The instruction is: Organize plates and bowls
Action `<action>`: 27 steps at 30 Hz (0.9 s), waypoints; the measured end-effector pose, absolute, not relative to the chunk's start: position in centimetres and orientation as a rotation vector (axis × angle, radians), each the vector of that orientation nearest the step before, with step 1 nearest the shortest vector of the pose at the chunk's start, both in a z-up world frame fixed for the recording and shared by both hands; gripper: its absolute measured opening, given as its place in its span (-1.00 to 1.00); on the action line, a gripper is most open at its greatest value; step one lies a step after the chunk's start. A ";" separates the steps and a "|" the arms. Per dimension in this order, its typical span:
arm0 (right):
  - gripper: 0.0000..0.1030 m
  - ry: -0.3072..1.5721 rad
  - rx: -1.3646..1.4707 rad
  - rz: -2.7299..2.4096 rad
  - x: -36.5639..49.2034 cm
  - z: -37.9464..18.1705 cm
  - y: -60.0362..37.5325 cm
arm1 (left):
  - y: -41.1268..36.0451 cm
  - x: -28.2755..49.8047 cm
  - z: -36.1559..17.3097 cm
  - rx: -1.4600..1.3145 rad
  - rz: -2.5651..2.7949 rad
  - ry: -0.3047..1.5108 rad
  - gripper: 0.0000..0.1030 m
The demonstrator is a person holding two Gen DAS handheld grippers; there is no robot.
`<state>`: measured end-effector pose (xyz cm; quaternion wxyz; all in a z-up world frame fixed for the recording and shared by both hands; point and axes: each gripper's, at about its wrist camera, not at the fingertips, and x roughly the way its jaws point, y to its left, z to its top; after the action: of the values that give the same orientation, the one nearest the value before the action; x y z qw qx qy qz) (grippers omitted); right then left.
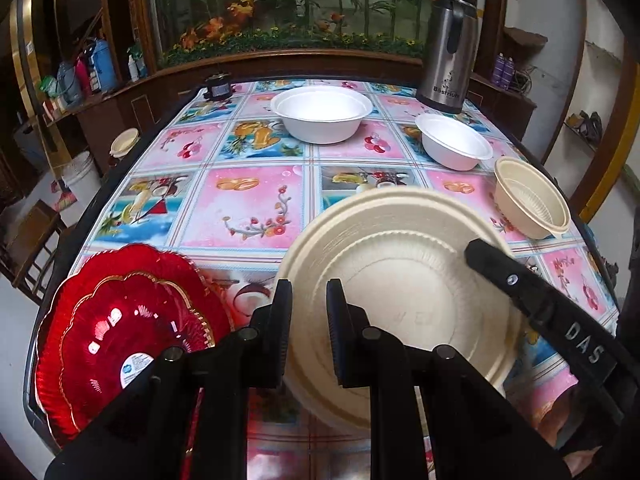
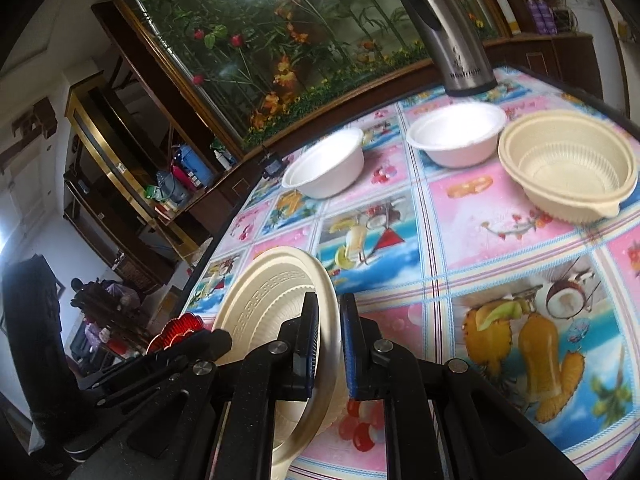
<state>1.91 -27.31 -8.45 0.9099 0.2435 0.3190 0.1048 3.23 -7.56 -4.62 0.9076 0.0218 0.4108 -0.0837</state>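
A counter [image 1: 248, 204] under a bright pink-and-blue fruit-print cloth fills both wrist views, backed by a dark wooden cabinet with a flower-and-bamboo panel [image 1: 304, 4]. At the counter's near edge, a cream plastic plate [image 1: 400, 272] with a ribbed well and a key-pattern rim is held tilted up off the cloth. The left gripper [image 1: 309, 320] has its fingers clamped on the plate's rim at 6 o'clock in the left view; the right gripper [image 2: 329, 332] has its fingers clamped on the opposite rim, its black finger reaching in across the plate from 4 o'clock in the left view.

At 8 o'clock of the plate lies a stack of red scalloped glass plates [image 1: 128, 320] with gold edging and a round sticker, just beside the left gripper. A steel thermos jug [image 1: 448, 52] stands at the far right corner, 1 o'clock of the plate. A large white bowl [image 1: 322, 114] sits at 12 o'clock near the far edge; a smaller white bowl [image 1: 454, 142] sits at 1 o'clock, close to the jug. A cream ribbed bowl [image 1: 532, 200] with a small lip rests at 2 o'clock, near the counter's right edge. A small dark object [image 1: 218, 87] sits at the far left corner, too small to identify.
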 end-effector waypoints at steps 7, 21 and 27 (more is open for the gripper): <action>-0.77 0.640 0.542 0.261 1.8 -6.1 -26.1 | -4.5 2.7 -2.1 -0.046 -0.218 0.820 -0.71; -0.76 0.696 0.447 0.480 3.8 -4.1 -15.3 | 5.2 0.4 -0.3 -0.115 -0.057 0.768 -0.71; -0.76 0.784 0.357 0.519 3.8 -6.7 -10.7 | 7.3 0.3 -3.7 -0.115 -0.012 0.851 -0.71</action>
<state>3.83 -10.73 -6.66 0.8762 0.1709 0.3757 0.2489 0.30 7.32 -3.67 0.9092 -0.0559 0.4125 -0.0060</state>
